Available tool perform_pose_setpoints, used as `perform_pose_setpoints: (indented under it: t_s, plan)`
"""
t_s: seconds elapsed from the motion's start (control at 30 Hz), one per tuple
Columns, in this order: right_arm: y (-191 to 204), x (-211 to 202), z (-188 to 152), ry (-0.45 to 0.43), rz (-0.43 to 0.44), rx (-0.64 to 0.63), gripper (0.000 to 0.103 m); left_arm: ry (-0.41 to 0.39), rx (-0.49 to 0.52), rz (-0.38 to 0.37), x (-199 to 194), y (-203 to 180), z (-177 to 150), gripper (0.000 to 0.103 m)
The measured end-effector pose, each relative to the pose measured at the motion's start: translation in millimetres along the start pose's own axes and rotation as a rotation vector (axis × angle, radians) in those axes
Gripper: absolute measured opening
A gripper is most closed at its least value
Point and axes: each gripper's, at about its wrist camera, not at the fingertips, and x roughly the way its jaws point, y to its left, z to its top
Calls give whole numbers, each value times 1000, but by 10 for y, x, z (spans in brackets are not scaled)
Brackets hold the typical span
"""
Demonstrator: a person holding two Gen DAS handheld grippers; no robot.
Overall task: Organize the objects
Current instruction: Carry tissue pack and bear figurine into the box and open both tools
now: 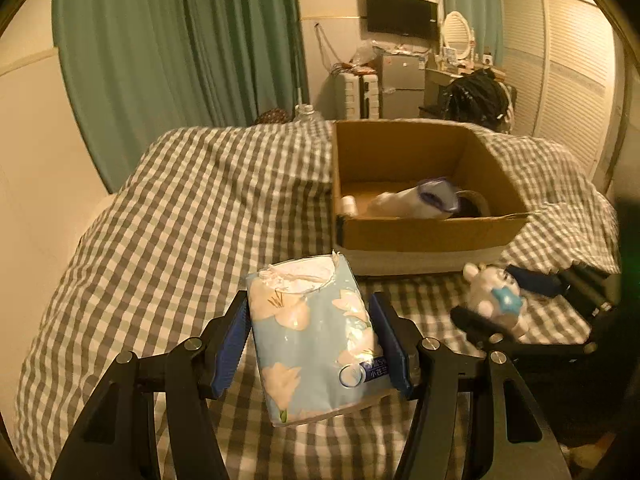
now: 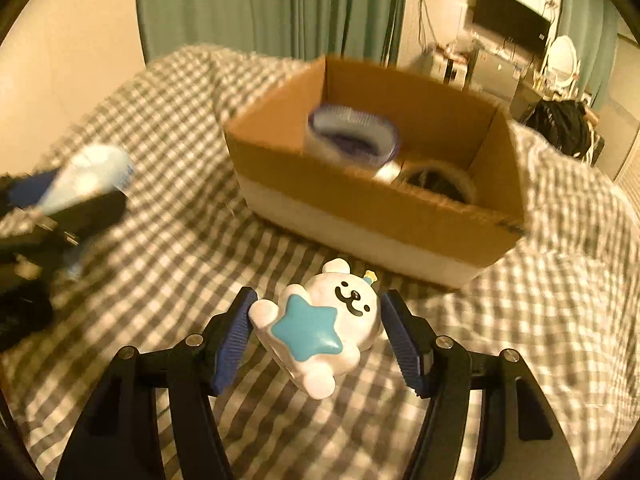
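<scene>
Your left gripper (image 1: 310,344) is angled downward, both blue pads (image 1: 228,348) pressed flat on the sides of the tissue pack (image 1: 316,344), which sits lifted clear of the bedding. Your right gripper (image 2: 318,338) also tilts down, fingers on either side of the bear toy (image 2: 320,328); left pad (image 2: 236,340) is on its paw, right pad on its head. Right gripper also shows blurred in the left camera, low right.
</scene>
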Motion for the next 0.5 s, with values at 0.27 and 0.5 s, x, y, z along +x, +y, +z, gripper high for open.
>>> perform_pose_setpoints:
  t_s: [0.27, 0.5]
  plan:
    - [-188, -839, 432, -169, 29, 22, 64, -82, 27, -61, -367, -141, 364, 61]
    - [-421, -1319, 904, -277, 18, 10, 64, -147, 56, -68, -346, -194, 902, 61]
